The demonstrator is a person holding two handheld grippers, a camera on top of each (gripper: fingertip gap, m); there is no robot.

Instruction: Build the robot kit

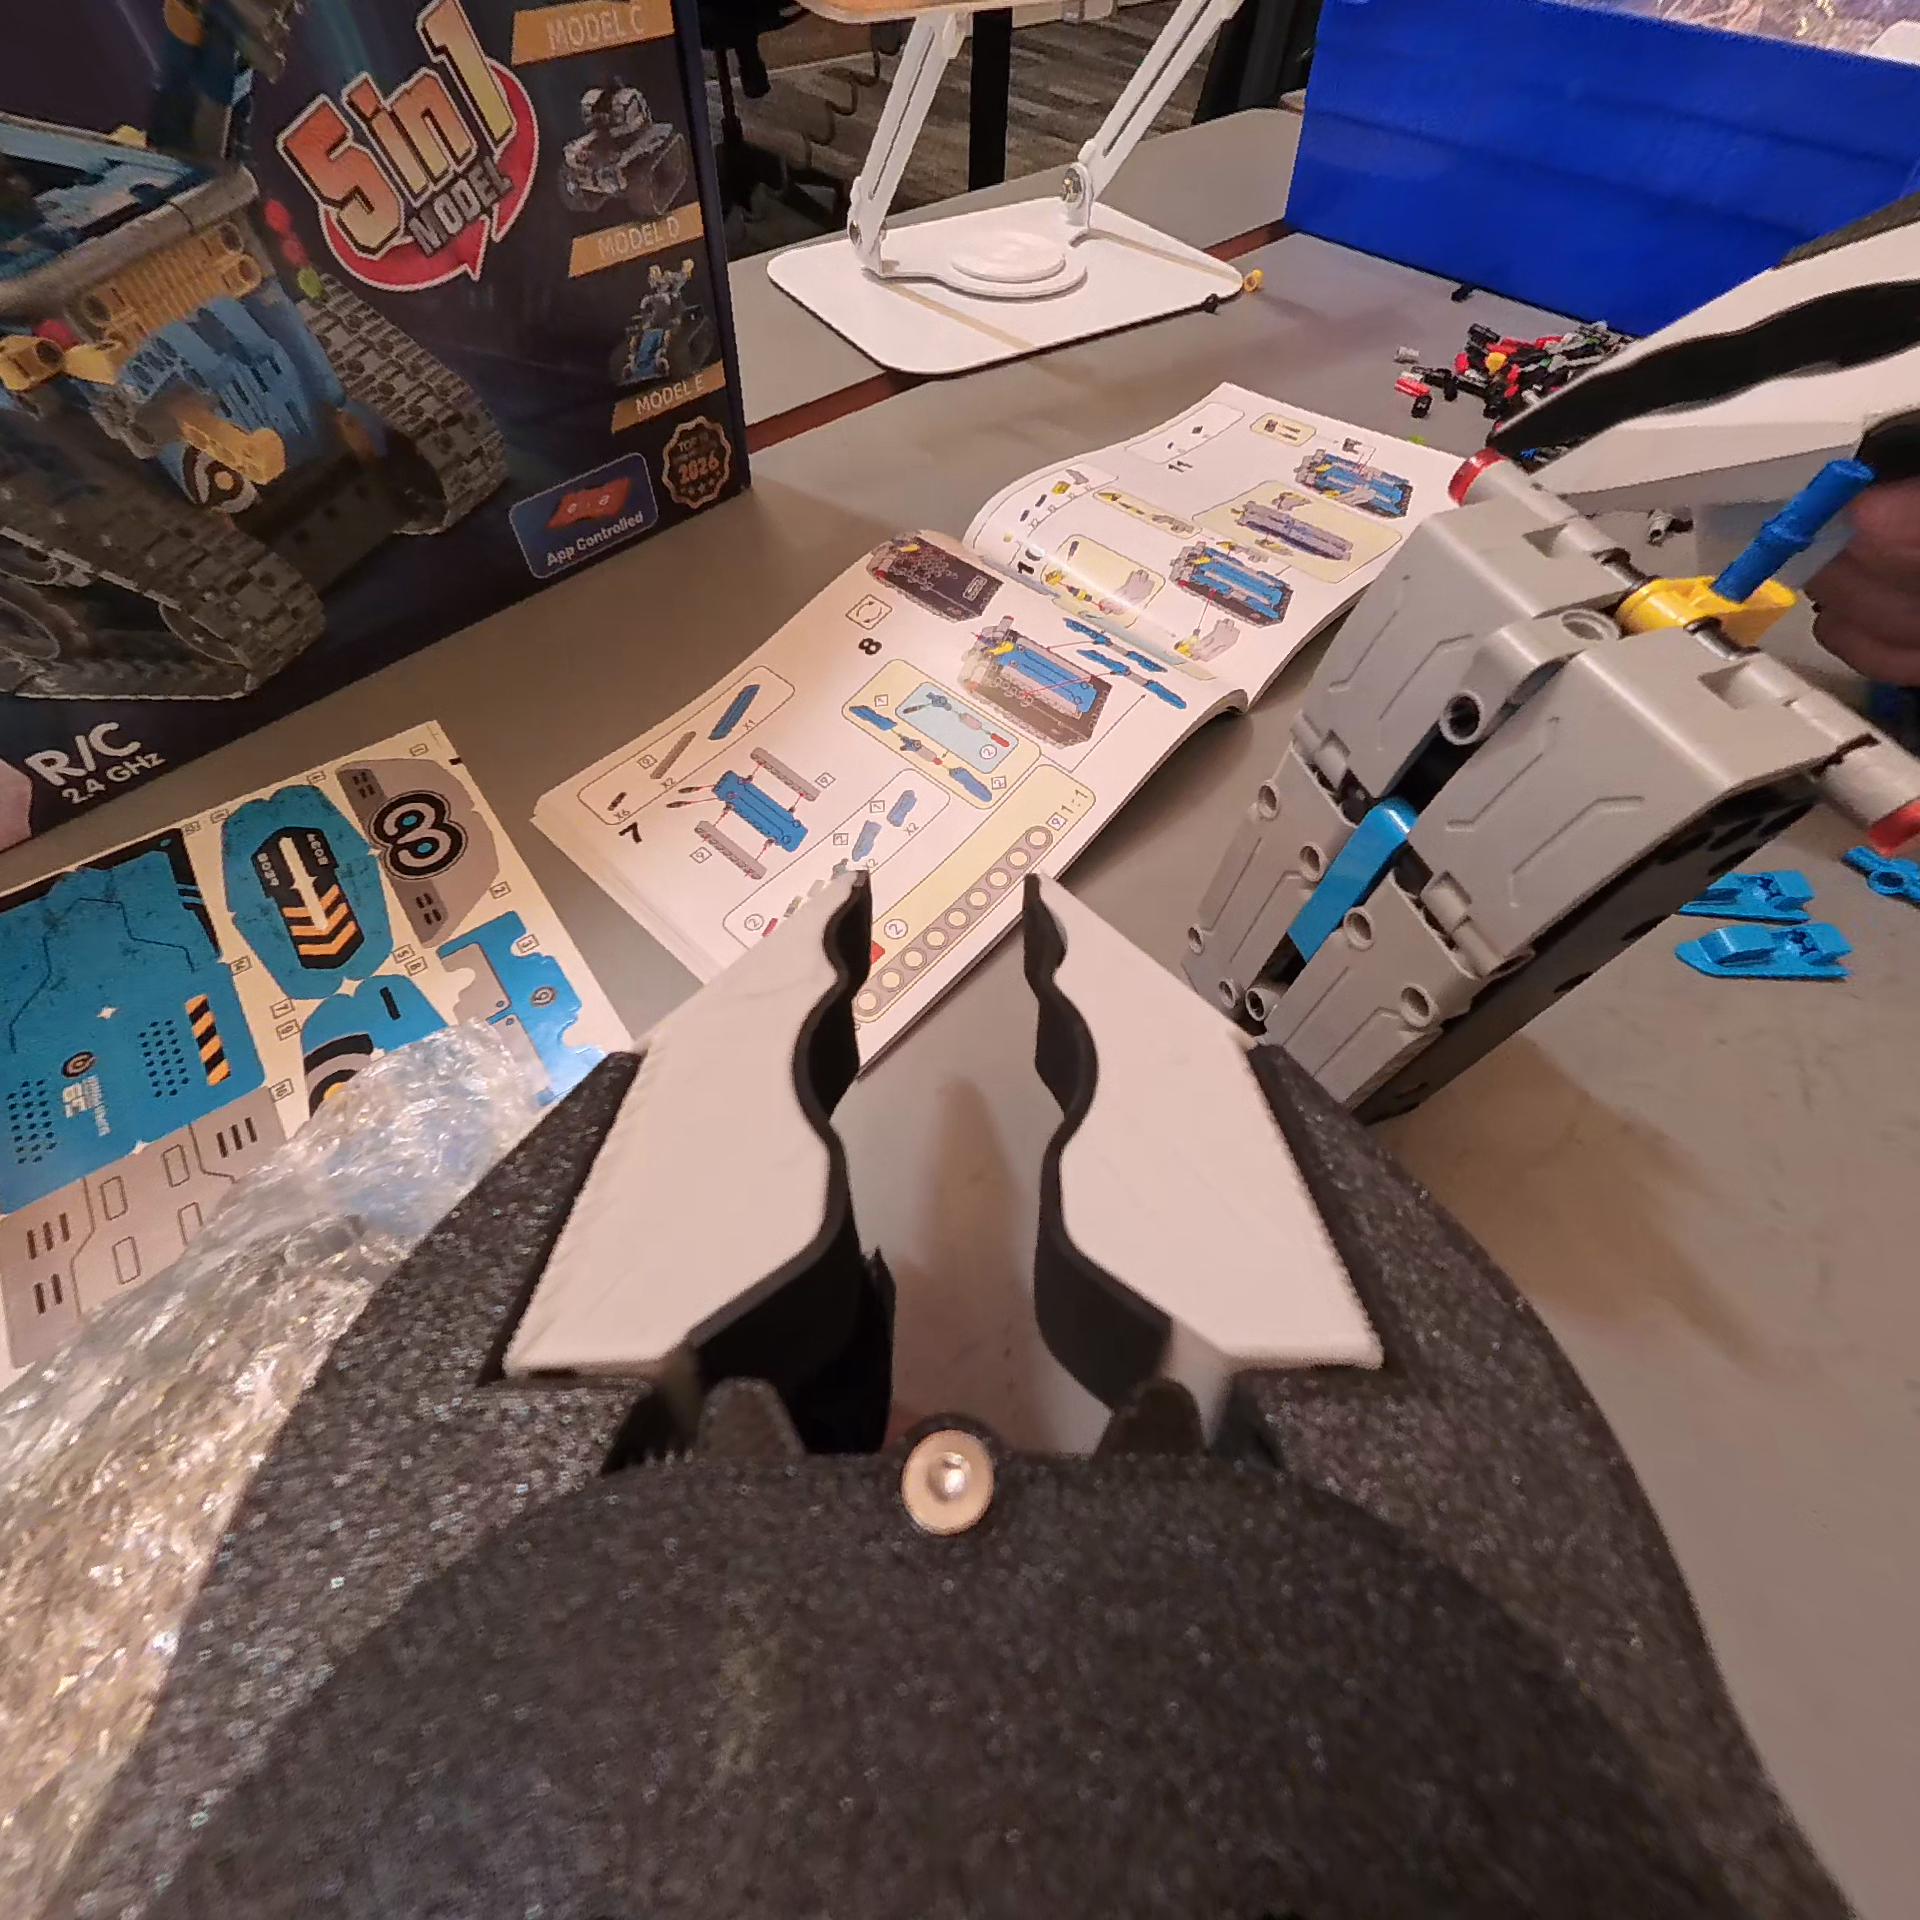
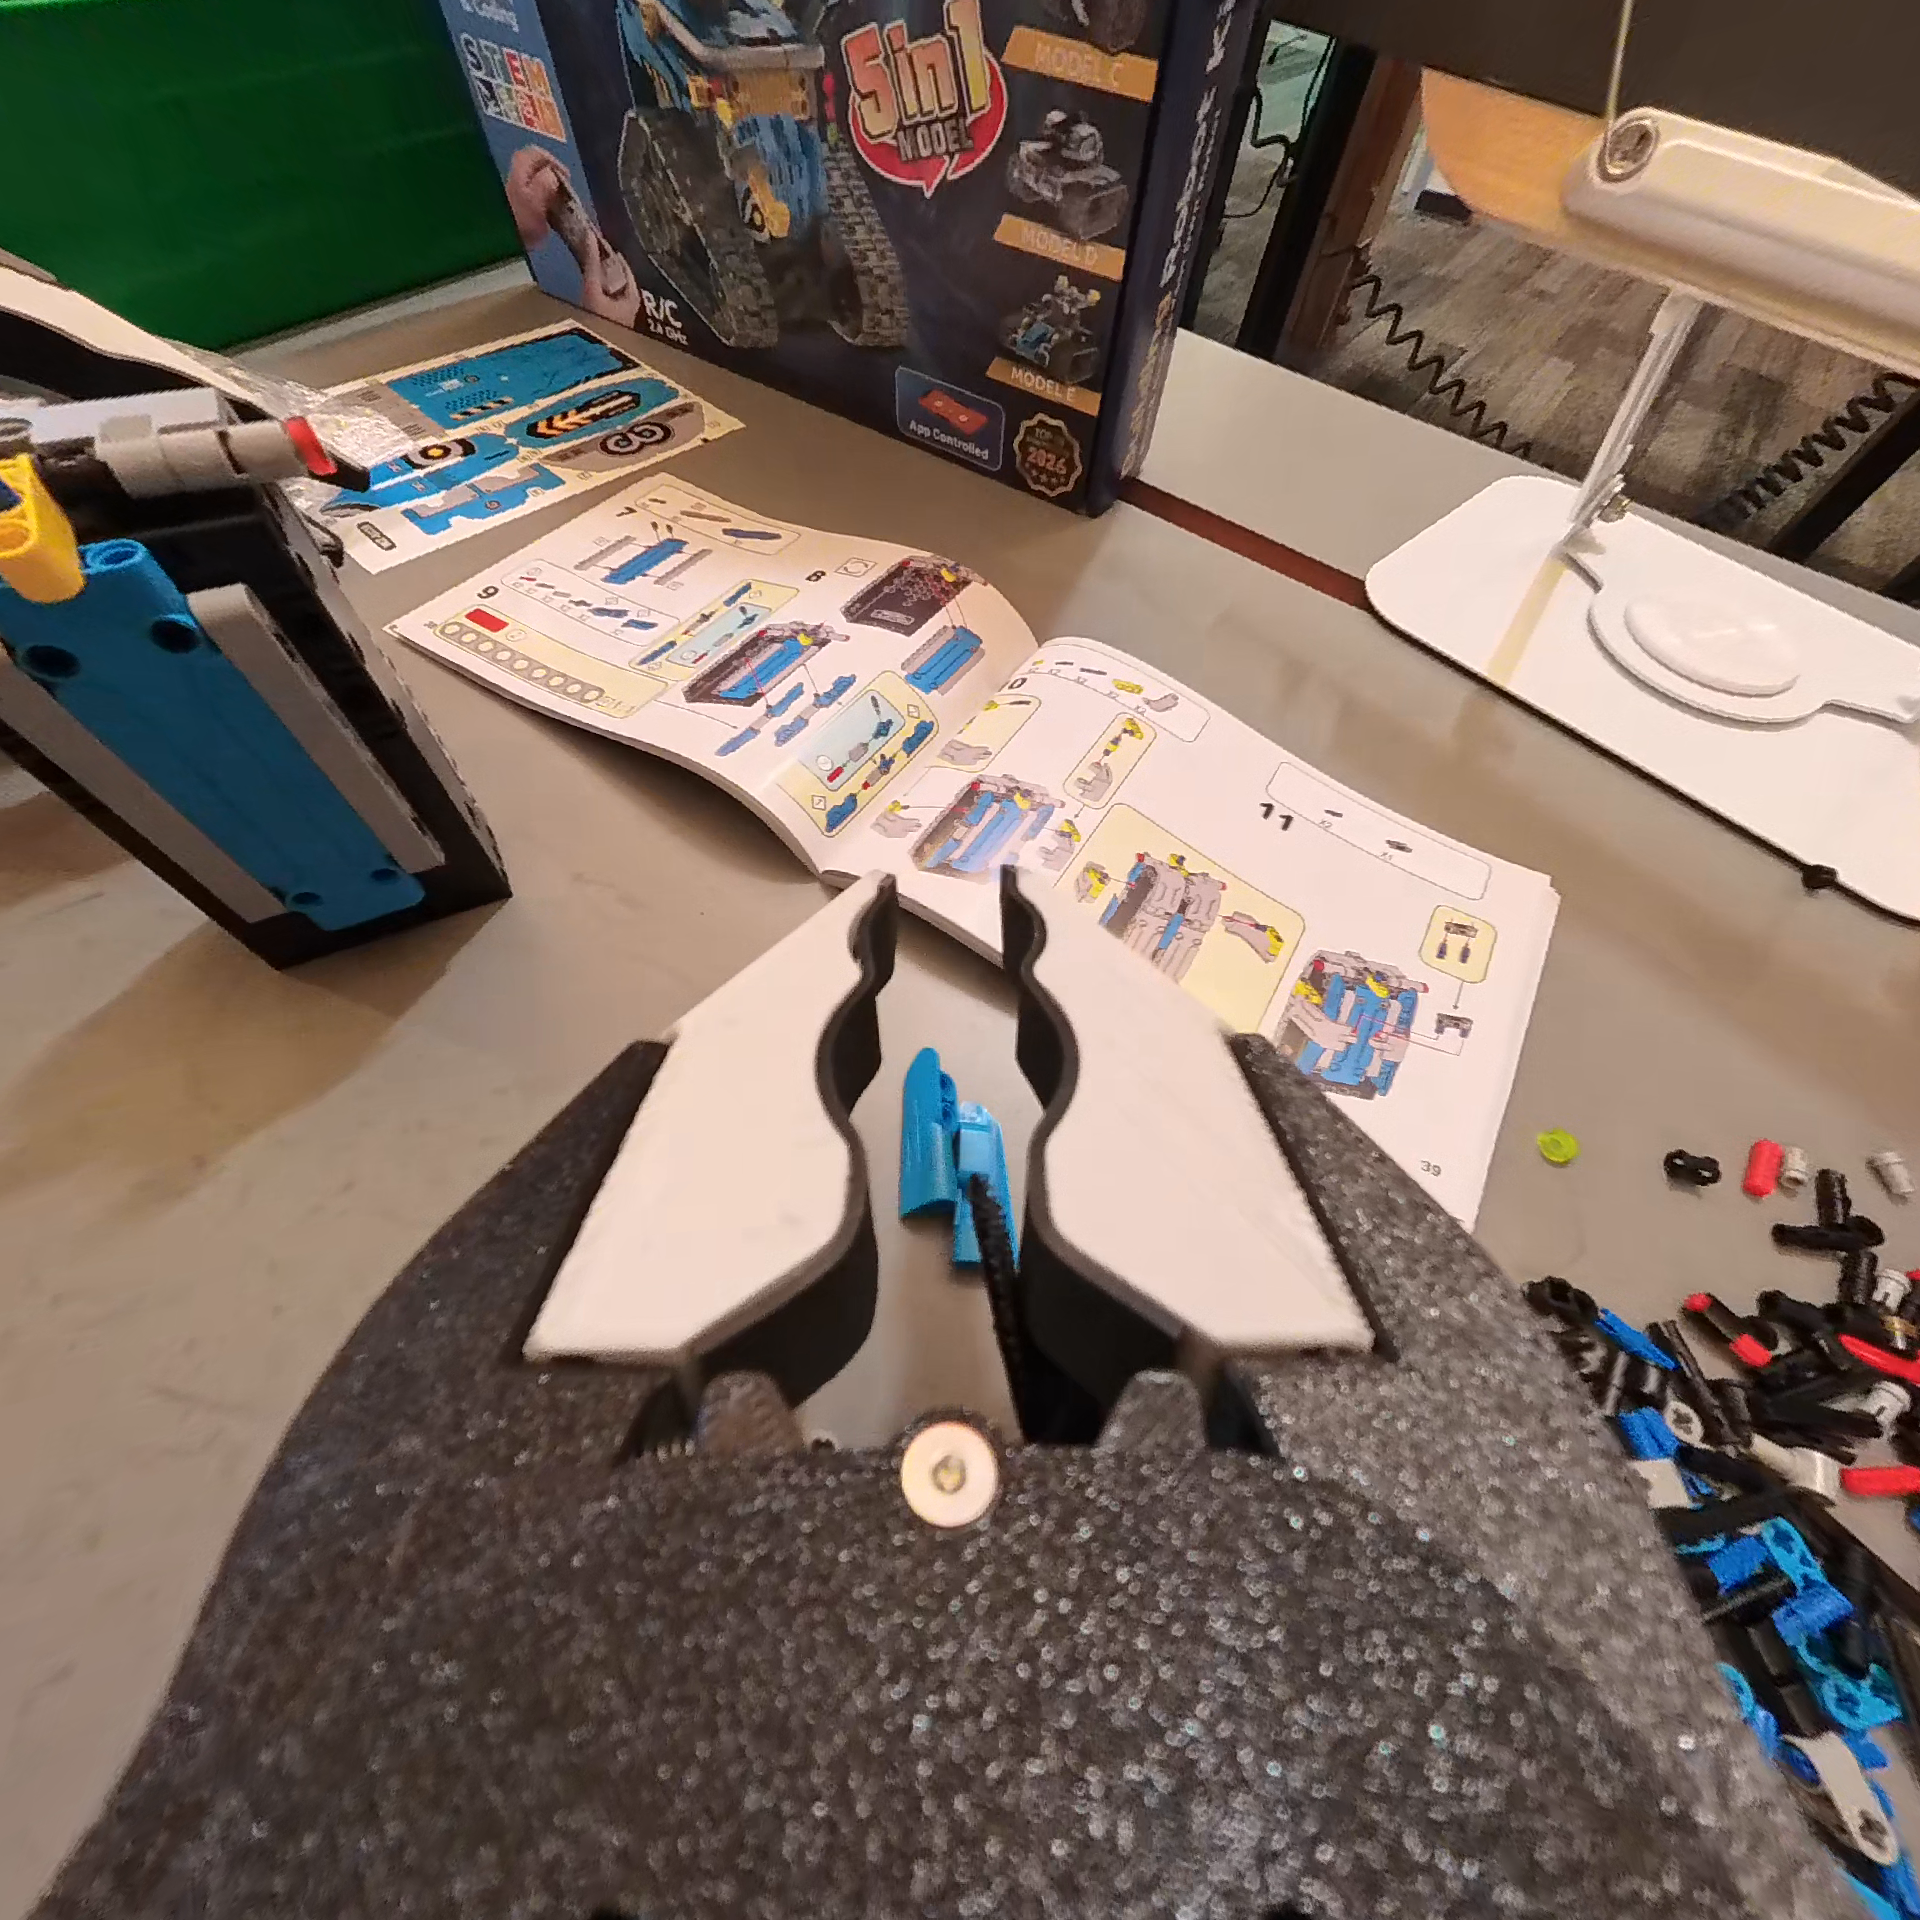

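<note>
Both grippers hang over a grey worktop [image 1: 1621, 1299]. Left gripper [image 1: 945, 899] has its fingers spread with nothing between them, tips above the near edge of an open instruction booklet [image 1: 935, 707], a sticker sheet [image 1: 208, 997] just to its left. Right gripper [image 2: 945, 899] is likewise spread; a small blue brick piece [image 2: 951, 1148] lies on the worktop between its fingers, touching neither. A grey-and-blue brick assembly [image 1: 1507, 790] stands tilted beside the booklet, loose pieces [image 2: 1787, 1382] heaped at the right edge.
</note>
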